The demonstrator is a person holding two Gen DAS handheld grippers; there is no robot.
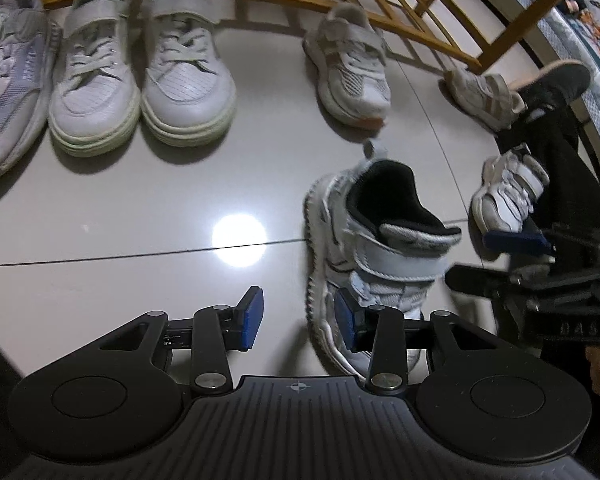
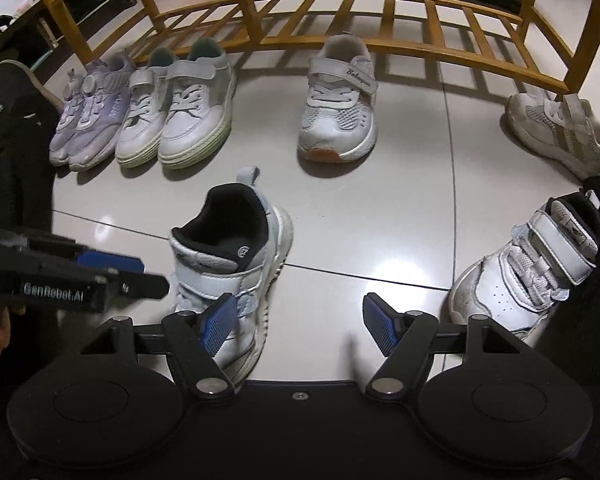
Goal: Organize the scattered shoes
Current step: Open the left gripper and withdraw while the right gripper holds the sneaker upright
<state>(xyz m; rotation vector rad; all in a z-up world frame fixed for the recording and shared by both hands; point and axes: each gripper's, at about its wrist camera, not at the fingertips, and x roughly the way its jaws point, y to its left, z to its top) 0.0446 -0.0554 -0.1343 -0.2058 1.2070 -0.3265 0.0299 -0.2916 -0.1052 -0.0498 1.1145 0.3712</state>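
We hold the left gripper (image 1: 300, 316) low over the floor (image 1: 140, 220), its blue pads parted with bare tile between them and nothing pinched; the right-hand pad sits just in front of the toe end of the black-lined shoe (image 1: 376, 248), but we can't tell if it touches. In the right wrist view that gripper carries white lettering reading "GenRobot.AI". Our right gripper (image 2: 300, 324) stands spread wider, also gripping nothing; its left pad overlaps the same black-lined shoe (image 2: 228, 276) in the picture, contact unclear, and that shoe stands upright with its heel pointing away from us. A small round logo shows on its tongue, too small to read. Just right of the right gripper lies its likely mate (image 2: 528, 268), tilted, with a small tag on its strap we can't read. Farther out, near the wooden rack (image 2: 380, 20), a mesh shoe (image 2: 340, 108) stands alone with script on its strap, something like "Babaya", not sure. To the left the white pair (image 2: 176, 112) and the lilac pair (image 2: 88, 116) stand side by side, touching. Far right, a beige shoe (image 2: 564, 132) lies by the rack's leg.
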